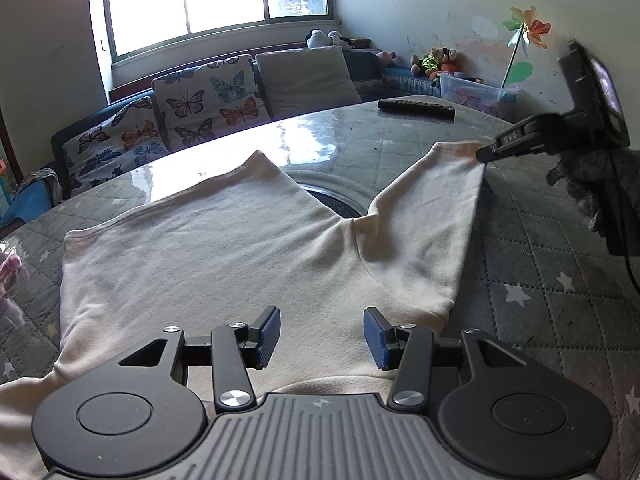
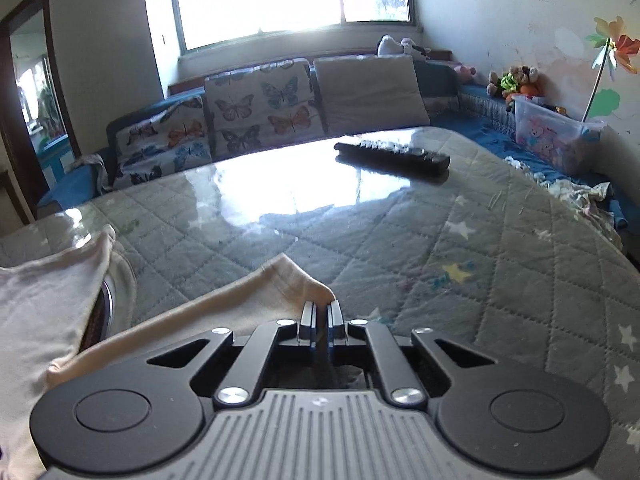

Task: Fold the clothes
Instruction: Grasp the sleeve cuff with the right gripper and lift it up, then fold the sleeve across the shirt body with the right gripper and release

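The right hand-held gripper (image 2: 319, 312) has its two black fingers pinched nearly together on the end of one leg of the cream, soft-knit cotton trousers (image 1: 208, 256), holding the hem corner near the table's right side. The left hand-held gripper (image 1: 322, 338) hovers with its blue-padded fingers spread wide and empty above the waist end of the garment, close to the table's near edge. The trousers lie flat on the round table (image 1: 532, 280) with its grey quilted, star-printed cover under glossy plastic, legs splayed toward the far edge. A black remote control (image 2: 392, 156) rests well apart, near the far edge. This looks like the first fold: the held leg probably needs carrying across onto the other leg, edges matched.
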{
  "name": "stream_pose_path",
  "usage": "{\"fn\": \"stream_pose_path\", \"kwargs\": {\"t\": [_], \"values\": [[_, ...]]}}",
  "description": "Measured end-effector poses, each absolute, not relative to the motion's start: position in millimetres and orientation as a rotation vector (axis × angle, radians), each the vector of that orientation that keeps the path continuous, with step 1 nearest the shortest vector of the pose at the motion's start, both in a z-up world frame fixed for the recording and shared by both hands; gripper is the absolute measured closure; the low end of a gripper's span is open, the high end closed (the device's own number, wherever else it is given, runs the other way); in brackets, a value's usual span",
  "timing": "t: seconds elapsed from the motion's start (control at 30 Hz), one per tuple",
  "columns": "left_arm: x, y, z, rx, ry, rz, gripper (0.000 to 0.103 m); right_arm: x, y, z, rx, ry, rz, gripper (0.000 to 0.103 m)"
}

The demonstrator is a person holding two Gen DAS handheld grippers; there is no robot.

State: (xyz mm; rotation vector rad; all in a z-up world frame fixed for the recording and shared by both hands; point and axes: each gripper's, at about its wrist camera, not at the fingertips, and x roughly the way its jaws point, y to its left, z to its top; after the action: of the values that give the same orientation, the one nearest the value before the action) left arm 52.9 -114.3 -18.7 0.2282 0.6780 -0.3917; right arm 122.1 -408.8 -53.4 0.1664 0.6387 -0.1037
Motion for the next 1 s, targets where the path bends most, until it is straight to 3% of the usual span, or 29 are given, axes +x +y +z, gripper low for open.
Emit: {"fn": "stream_pose_path", "kwargs": {"t": [0.53, 1.0], "values": [[53, -128, -26, 0.249, 0.677, -0.434, 0.054, 103, -403, -4, 0.146, 0.550, -0.044, 0.099], [27, -76, -7, 0.167, 0.620, -0.355, 0.053, 92, -272, 79, -0.007, 0.430, 0.302, 0.099]]}}
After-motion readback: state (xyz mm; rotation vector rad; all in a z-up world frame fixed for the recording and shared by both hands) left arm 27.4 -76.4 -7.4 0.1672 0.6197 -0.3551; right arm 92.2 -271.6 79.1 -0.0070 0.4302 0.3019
